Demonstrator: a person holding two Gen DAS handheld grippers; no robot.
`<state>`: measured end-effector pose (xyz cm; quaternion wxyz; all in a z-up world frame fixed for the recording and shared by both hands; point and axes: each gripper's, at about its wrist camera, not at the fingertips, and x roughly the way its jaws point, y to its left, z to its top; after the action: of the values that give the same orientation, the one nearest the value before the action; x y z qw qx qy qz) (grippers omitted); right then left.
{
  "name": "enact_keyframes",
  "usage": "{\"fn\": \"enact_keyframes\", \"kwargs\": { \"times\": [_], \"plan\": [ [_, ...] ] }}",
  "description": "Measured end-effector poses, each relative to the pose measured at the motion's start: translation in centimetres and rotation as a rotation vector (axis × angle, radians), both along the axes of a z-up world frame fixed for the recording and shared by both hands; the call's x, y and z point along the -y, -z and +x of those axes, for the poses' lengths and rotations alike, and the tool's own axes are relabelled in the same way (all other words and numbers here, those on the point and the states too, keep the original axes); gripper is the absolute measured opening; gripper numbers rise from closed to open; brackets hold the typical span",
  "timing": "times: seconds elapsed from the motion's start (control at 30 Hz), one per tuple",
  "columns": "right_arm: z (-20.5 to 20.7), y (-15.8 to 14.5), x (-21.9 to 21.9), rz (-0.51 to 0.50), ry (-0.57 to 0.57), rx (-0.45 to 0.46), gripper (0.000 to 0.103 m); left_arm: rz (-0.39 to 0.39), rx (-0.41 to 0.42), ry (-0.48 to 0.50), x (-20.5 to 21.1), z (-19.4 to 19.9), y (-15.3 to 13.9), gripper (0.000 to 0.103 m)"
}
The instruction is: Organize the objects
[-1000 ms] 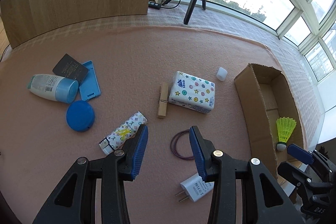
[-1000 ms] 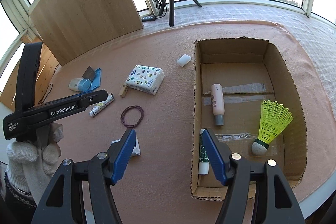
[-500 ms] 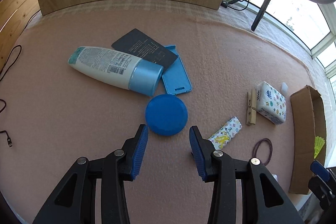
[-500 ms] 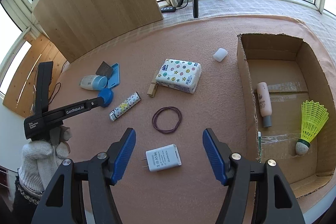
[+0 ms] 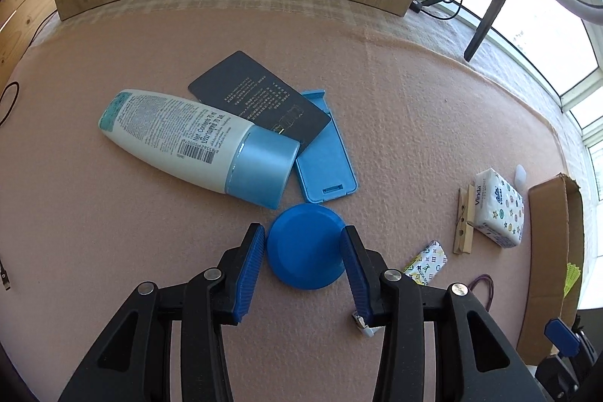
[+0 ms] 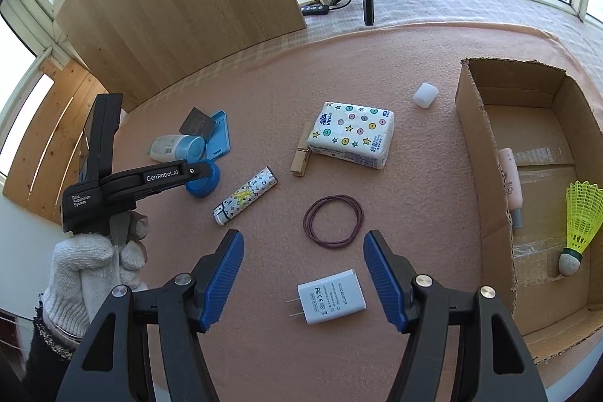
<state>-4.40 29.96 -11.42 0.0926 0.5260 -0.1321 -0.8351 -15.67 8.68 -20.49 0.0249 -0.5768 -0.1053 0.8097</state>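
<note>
A round blue disc lies flat on the pink mat, and my left gripper points down over it. Its blue fingers stand close on either side of the disc, open and not visibly pressing. Beyond the disc lie a white lotion bottle, a dark card and a blue case. My right gripper hangs open and empty over a white charger, near a purple rubber band. The right wrist view shows the disc under the left gripper, which a gloved hand holds.
The cardboard box at the right holds a yellow shuttlecock and a pink bottle. A tissue pack, clothespin, patterned lighter and white cap lie mid-mat. A wooden board stands behind.
My left gripper has travelled left from the rubber band to the blue disc and sunk until its fingers flank it. My right gripper has shifted left from the box to the charger.
</note>
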Motion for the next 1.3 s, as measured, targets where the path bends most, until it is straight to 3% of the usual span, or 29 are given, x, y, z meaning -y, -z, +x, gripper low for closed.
{"fn": "enact_keyframes", "kwargs": {
  "times": [0.47,0.6,0.7,0.87,1.17,1.3],
  "plan": [
    [-0.6,0.0,1.0,0.000,-0.007,0.006,0.062,-0.005,0.005,0.019,-1.2,-0.7,0.1,0.051],
    [-1.0,0.1,1.2,-0.006,-0.008,0.012,0.062,0.049,0.015,0.009,-1.1,-0.7,0.1,0.051],
    [-1.2,0.1,1.2,-0.018,-0.008,0.016,0.062,0.040,0.020,0.009,-1.2,-0.7,0.1,0.051],
    [-1.3,0.1,1.5,-0.019,-0.017,0.018,0.062,0.062,0.030,-0.007,-1.5,-0.9,0.1,0.059],
    [-1.6,0.2,1.5,-0.020,-0.019,0.025,0.062,-0.015,0.018,0.013,-2.8,-1.1,0.3,0.058],
    [-1.9,0.2,1.6,-0.025,-0.020,0.030,0.062,-0.040,-0.002,0.027,-2.8,-0.8,0.4,0.053]
  ]
}}
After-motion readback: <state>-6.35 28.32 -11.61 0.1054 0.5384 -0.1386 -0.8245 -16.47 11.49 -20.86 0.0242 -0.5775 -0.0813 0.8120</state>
